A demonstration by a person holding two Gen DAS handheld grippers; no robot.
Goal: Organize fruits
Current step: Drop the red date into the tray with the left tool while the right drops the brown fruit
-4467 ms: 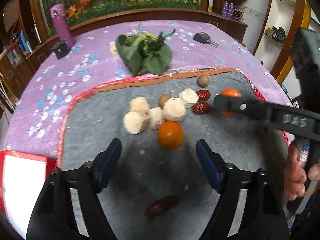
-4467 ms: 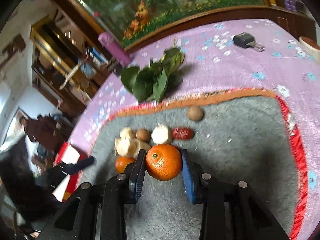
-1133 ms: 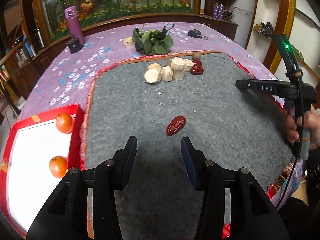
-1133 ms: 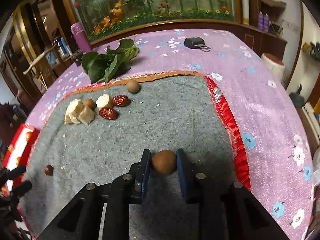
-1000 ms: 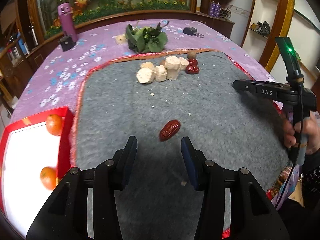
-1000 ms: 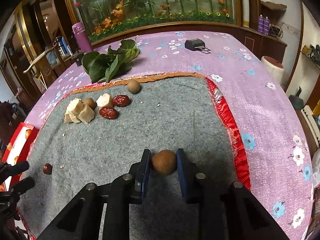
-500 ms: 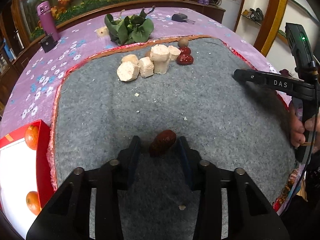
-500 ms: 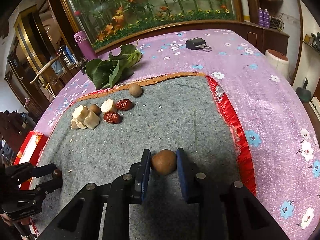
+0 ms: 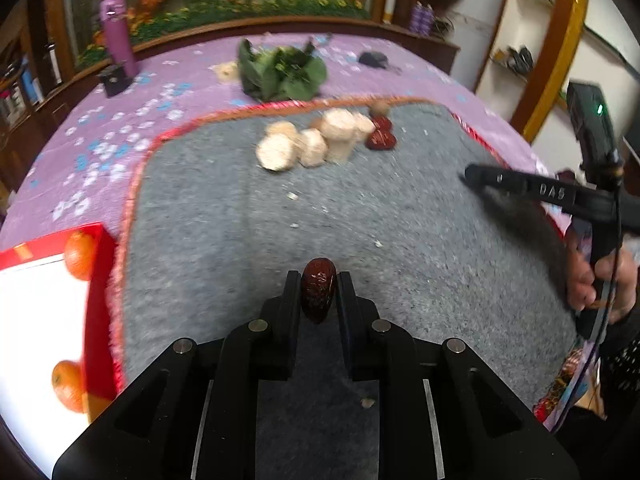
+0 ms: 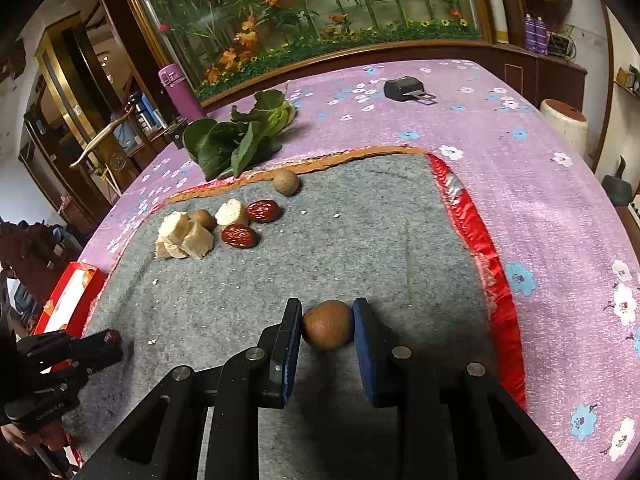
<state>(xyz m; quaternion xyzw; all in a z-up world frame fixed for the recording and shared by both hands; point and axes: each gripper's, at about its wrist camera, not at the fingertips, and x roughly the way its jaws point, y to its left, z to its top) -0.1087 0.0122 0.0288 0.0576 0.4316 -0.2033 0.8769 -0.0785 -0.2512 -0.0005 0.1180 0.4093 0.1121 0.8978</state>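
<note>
My left gripper [image 9: 318, 280] hangs low over the grey felt mat [image 9: 240, 240], its jaws closing on a dark red date [image 9: 318, 296] that the pads press from both sides. The right wrist view shows that same left gripper [image 10: 112, 340] at the lower left. My right gripper [image 10: 327, 308] is shut on a round brown fruit [image 10: 328, 324] near the mat's right side. Two more dates [image 10: 262, 211] [image 10: 239, 236], another brown fruit [image 10: 286, 182] and pale chunks [image 10: 184, 234] lie at the mat's far end. Two oranges [image 9: 80, 254] [image 9: 68, 386] sit in the red box [image 9: 100, 280].
Leafy greens [image 9: 280, 74], a purple bottle [image 9: 118, 34] and a small black device [image 10: 404, 90] stand on the purple flowered cloth beyond the mat. A hand [image 9: 584, 280] holds the right gripper's handle at the right edge. Crumbs dot the mat.
The left gripper came down over the lone date and its jaws went from wide apart to pressed on it. The right gripper kept still, holding the brown fruit.
</note>
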